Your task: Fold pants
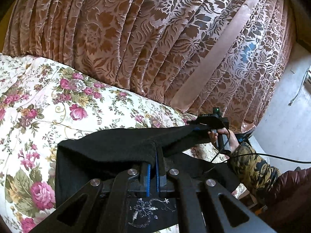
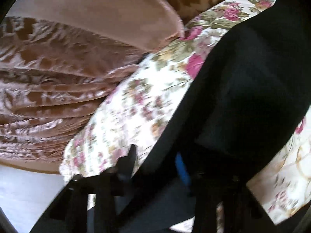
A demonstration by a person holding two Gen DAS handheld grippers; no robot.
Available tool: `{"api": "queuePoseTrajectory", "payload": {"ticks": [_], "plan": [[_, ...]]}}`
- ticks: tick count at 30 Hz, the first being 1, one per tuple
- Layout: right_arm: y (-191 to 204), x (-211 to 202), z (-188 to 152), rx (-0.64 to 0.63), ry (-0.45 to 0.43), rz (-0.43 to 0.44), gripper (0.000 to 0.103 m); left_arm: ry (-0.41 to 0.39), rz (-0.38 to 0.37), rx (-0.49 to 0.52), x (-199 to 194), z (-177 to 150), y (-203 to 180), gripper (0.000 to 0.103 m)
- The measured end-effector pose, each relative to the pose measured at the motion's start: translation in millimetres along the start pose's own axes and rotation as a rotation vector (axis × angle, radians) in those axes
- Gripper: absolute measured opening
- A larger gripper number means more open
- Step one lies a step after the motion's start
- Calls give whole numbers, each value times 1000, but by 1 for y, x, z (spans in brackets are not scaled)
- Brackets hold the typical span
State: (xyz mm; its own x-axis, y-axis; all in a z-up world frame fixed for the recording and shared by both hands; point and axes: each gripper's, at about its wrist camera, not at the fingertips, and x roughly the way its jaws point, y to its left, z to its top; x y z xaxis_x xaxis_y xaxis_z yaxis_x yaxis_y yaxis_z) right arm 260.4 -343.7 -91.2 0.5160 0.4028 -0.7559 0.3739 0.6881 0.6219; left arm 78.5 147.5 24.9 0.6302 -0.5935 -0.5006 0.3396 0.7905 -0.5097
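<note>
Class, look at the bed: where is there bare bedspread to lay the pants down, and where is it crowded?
Free: the bedspread between the pants and the curtain, stretching left. Crowded: the near right, where the left gripper and the right gripper hold the pants up, with the cable trailing.

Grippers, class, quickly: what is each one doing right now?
Left gripper: shut on the black pants.
Right gripper: shut on the pants' other end.
</note>
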Motion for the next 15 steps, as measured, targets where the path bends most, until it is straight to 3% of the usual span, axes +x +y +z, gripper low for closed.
{"api": "queuePoseTrajectory", "payload": {"ticks": [1, 5, 11, 13, 15], "plan": [[-2, 1, 2, -5, -6, -22, 9, 1, 14, 6, 3, 5, 1, 3], [10, -13, -3, -104, -55, -18, 7, -16, 97, 46, 16, 42, 8, 3], [30, -85, -19, -230, -169, 141, 7, -65, 199, 100, 22, 100, 17, 3], [35, -107, -34, -280, -190, 195, 7, -74, 237, 129, 18, 106, 17, 3], [37, -128, -58, -333, -206, 237, 7, -76, 227, 109, 10, 103, 21, 3]]}}
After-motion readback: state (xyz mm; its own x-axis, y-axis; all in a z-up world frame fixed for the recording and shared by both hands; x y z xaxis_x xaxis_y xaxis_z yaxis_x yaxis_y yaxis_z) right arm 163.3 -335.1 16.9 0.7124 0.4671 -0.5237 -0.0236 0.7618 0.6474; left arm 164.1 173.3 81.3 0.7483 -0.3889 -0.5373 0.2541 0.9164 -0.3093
